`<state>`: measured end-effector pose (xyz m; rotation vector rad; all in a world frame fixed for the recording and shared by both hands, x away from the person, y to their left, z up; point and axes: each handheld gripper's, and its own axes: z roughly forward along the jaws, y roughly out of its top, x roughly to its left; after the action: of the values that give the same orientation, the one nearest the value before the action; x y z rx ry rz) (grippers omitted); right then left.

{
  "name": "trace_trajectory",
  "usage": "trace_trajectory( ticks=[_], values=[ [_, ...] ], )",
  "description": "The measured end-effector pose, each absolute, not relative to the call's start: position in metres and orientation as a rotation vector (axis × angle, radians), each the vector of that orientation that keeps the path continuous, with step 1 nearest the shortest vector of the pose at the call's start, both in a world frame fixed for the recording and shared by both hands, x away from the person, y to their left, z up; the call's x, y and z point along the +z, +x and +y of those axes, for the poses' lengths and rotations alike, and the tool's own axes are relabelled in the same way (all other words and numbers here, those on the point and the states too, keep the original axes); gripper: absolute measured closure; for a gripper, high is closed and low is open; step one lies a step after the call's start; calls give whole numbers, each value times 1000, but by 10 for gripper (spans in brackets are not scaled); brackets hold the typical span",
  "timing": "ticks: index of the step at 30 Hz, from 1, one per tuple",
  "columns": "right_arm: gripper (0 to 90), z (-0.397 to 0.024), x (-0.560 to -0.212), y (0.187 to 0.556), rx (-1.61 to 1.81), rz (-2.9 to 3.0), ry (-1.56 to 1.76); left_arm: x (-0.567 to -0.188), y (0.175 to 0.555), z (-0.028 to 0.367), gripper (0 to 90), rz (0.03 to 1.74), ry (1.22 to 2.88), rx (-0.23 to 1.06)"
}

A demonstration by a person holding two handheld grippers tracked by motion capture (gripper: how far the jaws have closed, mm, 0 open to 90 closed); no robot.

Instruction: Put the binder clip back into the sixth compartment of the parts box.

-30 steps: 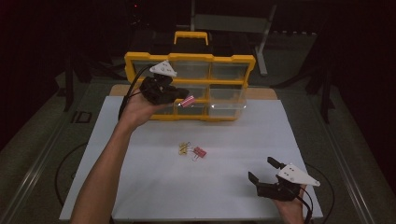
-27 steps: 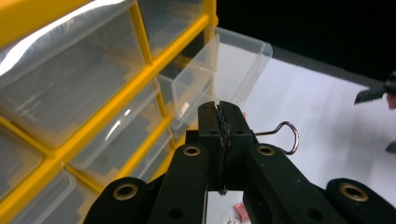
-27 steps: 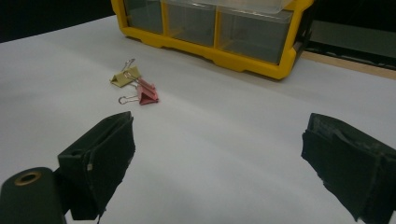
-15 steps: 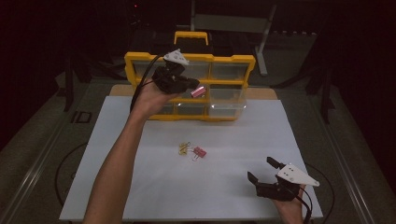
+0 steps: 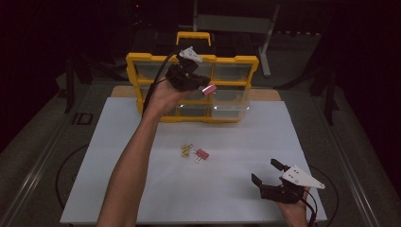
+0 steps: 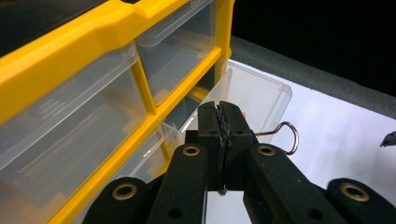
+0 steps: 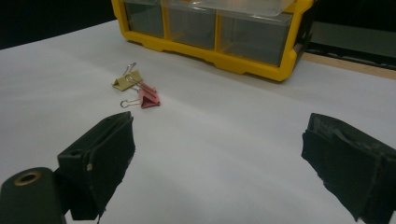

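Pink metal binder clip (image 5: 208, 88), light and stiff, is hanging clamped by one wire handle in the left hand-held gripper (image 5: 201, 85) beside the yellow-framed drawer organiser (image 5: 239, 61); the right hand-held gripper (image 5: 268, 173) is resting apart.

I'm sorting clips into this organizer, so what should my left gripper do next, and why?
Probably ease the left gripper a little further over the pulled-out drawer, then open. It is shut on a pink binder clip held above the drawer's edge.

Open white table (image 5: 227, 189) lies ahead of the wide-spread right gripper (image 5: 268, 171), broken only by two binder clips (image 7: 137, 91) ahead to its left. The yellow drawer cabinet (image 5: 142, 85) walls off the left gripper (image 6: 219, 116), with a pulled-out clear drawer (image 6: 261, 93) directly ahead.
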<state>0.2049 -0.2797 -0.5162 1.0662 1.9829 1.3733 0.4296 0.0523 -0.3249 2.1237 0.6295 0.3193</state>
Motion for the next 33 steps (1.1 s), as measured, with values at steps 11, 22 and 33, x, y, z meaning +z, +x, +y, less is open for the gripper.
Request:
trace_trajectory(
  ticks=[11,22,33],
  values=[
    [87,-282,-515,204,1378,1973,1067,-333,436,30,890,633,2135,306],
    [88,-282,-514,204,1377,1969,1059,-348,441,18,560,694,2098,271],
    [88,-284,-513,204,1374,1963,1056,-359,436,37,68,802,2185,394]
  ],
)
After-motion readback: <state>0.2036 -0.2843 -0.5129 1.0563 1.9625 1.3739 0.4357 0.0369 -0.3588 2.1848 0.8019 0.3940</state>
